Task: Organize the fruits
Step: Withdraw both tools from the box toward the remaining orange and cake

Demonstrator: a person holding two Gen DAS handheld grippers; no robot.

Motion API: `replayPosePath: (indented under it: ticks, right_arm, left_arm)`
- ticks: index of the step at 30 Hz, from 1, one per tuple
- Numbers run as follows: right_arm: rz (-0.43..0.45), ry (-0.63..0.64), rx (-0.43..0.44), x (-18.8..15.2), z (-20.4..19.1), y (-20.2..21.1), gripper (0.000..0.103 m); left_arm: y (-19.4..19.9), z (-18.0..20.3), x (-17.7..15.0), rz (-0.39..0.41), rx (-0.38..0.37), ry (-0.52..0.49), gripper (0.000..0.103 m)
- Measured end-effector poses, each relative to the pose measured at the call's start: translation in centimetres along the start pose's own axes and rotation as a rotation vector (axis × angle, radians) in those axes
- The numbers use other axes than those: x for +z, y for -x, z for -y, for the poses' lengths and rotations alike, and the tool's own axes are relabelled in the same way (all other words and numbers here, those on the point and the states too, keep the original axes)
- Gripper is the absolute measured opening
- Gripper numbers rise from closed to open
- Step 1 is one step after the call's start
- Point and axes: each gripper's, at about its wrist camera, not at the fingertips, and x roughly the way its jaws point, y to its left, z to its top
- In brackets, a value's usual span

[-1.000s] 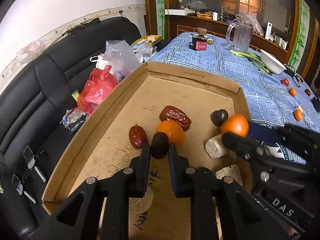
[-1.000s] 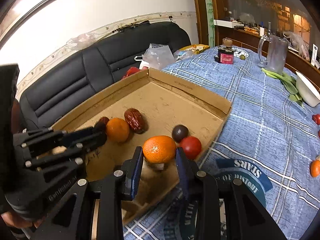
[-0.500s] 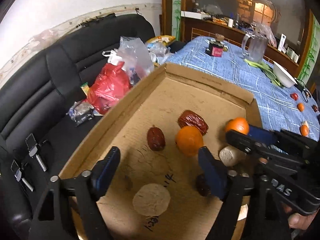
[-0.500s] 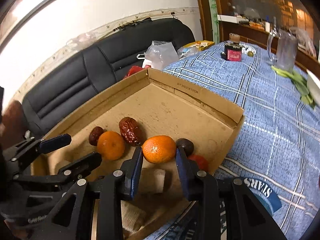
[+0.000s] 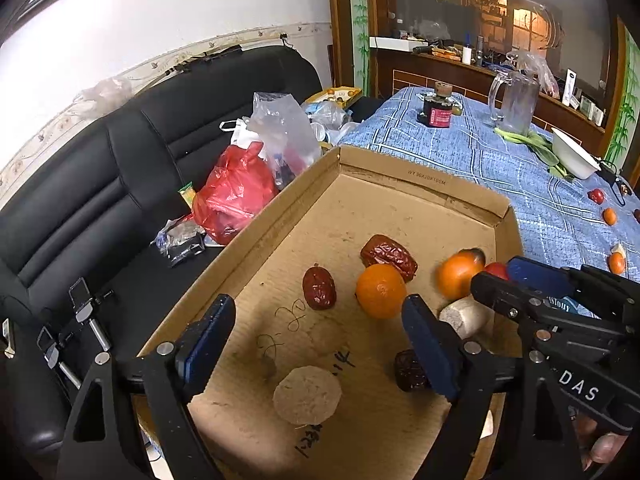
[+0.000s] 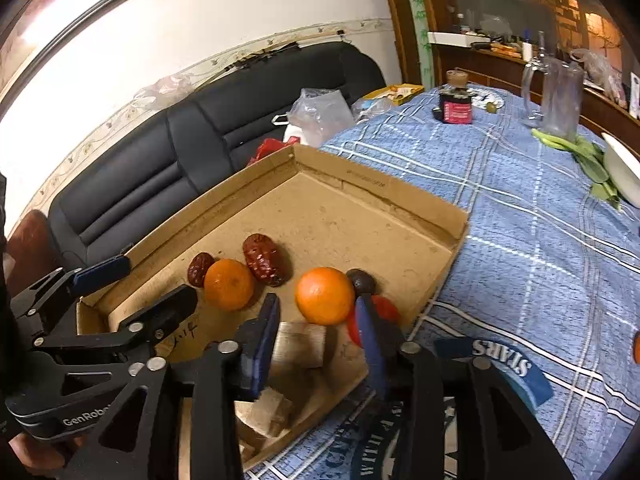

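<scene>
My right gripper [image 6: 316,320], jaws just spread off the orange [image 6: 325,295] at frame centre, could nudge it rolling against the tomato [image 6: 376,318]; left gripper [image 5: 316,344] jaws gape empty.

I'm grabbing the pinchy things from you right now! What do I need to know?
Left tongs: open, jaws just opened, nothing between them; a dark wrinkled date lies just beside them.
Right tongs: open, jaws just opened; a round orange sits free at the tips.
Done: the shallow cardboard box also holds a second orange, two red wrinkled dates, a dark round fruit and a red round fruit.
Left: small orange and red fruits on the blue checked tablecloth.
</scene>
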Motion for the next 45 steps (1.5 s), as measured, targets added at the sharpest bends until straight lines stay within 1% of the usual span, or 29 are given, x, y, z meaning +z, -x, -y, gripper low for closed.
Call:
replayPosePath:
  ticks: [3, 7, 9, 11, 12, 15, 19, 22, 25, 27, 29, 32, 35, 40, 42, 44, 45]
  right_arm:
    - [0.016, -0.01, -0.004, -0.2, 0.4, 1.0, 0.05]
    - [0.046, -0.017, -0.025, -0.8, 1.2, 3.1, 0.051]
    - [0.076, -0.016, -0.066, -1.3, 1.7, 4.5, 0.061]
    - [0.113, -0.015, -0.122, -1.9, 2.3, 6.2, 0.066]
    - [0.124, -0.016, -0.135, -2.0, 2.6, 6.8, 0.067]
    - [0.139, -0.022, -0.182, -2.8, 4.0, 8.6, 0.069]
    - [0.149, -0.061, -0.222, -3.9, 6.3, 10.7, 0.069]
    - [0.165, -0.099, -0.251, -5.1, 8.6, 12.4, 0.069]
    - [0.161, -0.136, -0.286, -6.1, 11.0, 13.6, 0.069]
    - [0.155, -0.16, -0.303, -6.8, 12.8, 14.4, 0.069]
    - [0.153, -0.189, -0.311, -7.5, 14.8, 15.2, 0.069]
    - [0.142, -0.243, -0.333, -8.6, 18.1, 16.0, 0.069]
    - [0.134, -0.301, -0.336, -9.1, 21.4, 16.2, 0.069]
    - [0.094, -0.308, -0.371, -8.7, 24.7, 15.2, 0.069]
    - [0.083, -0.32, -0.372, -8.3, 25.8, 14.8, 0.069]
    - [0.081, -0.325, -0.406, -8.1, 26.4, 14.8, 0.068]
    - [0.075, -0.334, -0.432, -8.0, 26.9, 14.9, 0.068]
  left_arm:
    - [0.5, 0.5, 0.0, 0.012, -0.015, 0.0, 0.089]
    - [0.9, 2.2, -0.1, 0.025, -0.038, -0.019, 0.089]
    - [1.0, 3.1, -0.1, 0.026, -0.054, -0.03, 0.089]
    - [1.3, 4.7, -0.1, 0.035, -0.078, -0.049, 0.089]
    - [1.4, 5.3, 0.0, 0.04, -0.084, -0.058, 0.089]
    - [2.0, 7.4, 0.1, 0.057, -0.108, -0.09, 0.089]
    - [2.6, 10.7, 0.2, 0.071, -0.155, -0.135, 0.089]
    - [3.1, 13.5, 0.2, 0.083, -0.189, -0.184, 0.089]
    - [3.3, 15.7, 0.1, 0.088, -0.209, -0.223, 0.089]
    - [3.1, 17.3, 0.0, 0.077, -0.228, -0.249, 0.089]
    - [2.6, 18.8, 0.0, 0.047, -0.25, -0.27, 0.089]
    - [1.8, 21.0, 0.2, -0.003, -0.317, -0.278, 0.089]
    - [1.3, 23.0, 0.4, -0.02, -0.338, -0.29, 0.089]
    - [0.4, 26.0, 0.6, -0.049, -0.371, -0.314, 0.089]
    - [-0.1, 27.6, 0.9, -0.066, -0.41, -0.322, 0.089]
    - [-0.8, 29.1, 1.2, -0.081, -0.45, -0.342, 0.089]
    - [-1.0, 29.8, 1.3, -0.086, -0.459, -0.352, 0.089]
